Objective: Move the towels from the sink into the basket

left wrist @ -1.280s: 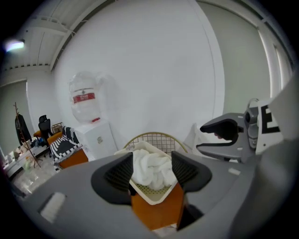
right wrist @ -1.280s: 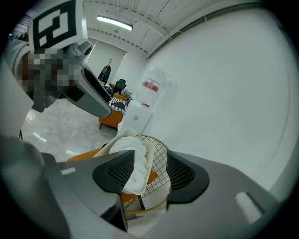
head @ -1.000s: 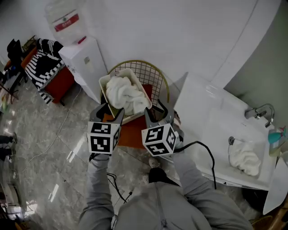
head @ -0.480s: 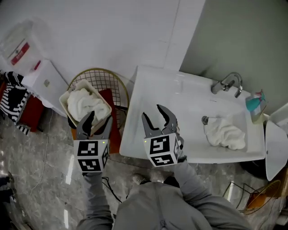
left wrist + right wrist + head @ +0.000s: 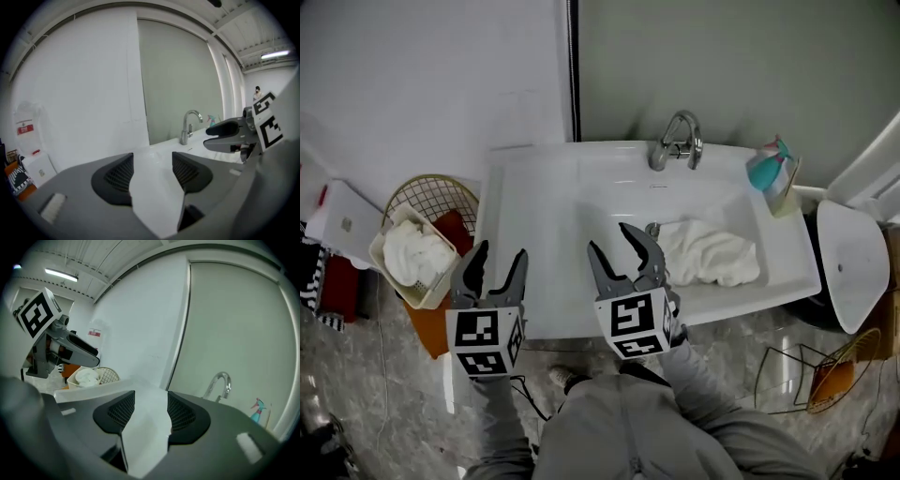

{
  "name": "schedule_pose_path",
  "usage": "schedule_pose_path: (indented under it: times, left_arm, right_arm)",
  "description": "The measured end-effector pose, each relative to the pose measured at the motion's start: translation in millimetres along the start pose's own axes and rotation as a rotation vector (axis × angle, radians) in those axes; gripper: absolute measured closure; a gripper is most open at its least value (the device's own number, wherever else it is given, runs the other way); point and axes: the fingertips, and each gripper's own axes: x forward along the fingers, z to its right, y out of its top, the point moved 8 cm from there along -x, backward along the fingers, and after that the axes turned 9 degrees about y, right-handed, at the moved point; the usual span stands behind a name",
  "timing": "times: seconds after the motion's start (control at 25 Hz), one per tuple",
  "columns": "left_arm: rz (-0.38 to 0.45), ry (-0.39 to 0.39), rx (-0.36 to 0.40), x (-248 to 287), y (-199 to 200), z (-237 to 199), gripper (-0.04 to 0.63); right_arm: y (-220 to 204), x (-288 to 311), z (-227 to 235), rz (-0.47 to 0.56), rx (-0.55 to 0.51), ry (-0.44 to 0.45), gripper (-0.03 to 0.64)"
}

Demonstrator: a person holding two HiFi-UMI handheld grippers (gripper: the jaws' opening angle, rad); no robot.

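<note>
White towel (image 5: 712, 253): crumpled in the right half of the basin, just below the faucet (image 5: 677, 141).
Sink (image 5: 534, 206): white, with a wide flat ledge on its left side.
Right gripper (image 5: 623, 248): empty, jaws only narrowly apart, over the basin's front left. It's just beside the towel's left edge, and from above I honestly can't say if a tip touches it.
Left gripper (image 5: 499, 255): empty too, jaws open noticeably wider, over the ledge's front edge.
Basket (image 5: 436, 192): gold wire, on the floor left of the sink. A white tub (image 5: 420, 300) sits in it with another towel (image 5: 417, 253) inside.
In the way: that ledge and the sink's left wall lie between basin and basket.
Around: teal spray bottle (image 5: 773, 173) on the back right corner, wire rack (image 5: 811, 375) on the floor at the right.
</note>
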Motion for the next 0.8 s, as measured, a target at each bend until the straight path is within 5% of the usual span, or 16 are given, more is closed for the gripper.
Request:
schedule_pose_path:
  times: [0.52,0.8]
  left_arm:
    - [-0.044,-0.384,0.197,67.9,36.3,250.8,0.287]
    - [-0.089,-0.553,0.273,103.0,30.4,336.8,0.287]
  right_arm:
    - [-124.0,-114.4,157.2,-0.213,0.104,-0.089,0.416]
    - [-185.3,-158.4,210.9,-0.340,0.240,-0.206,0.386]
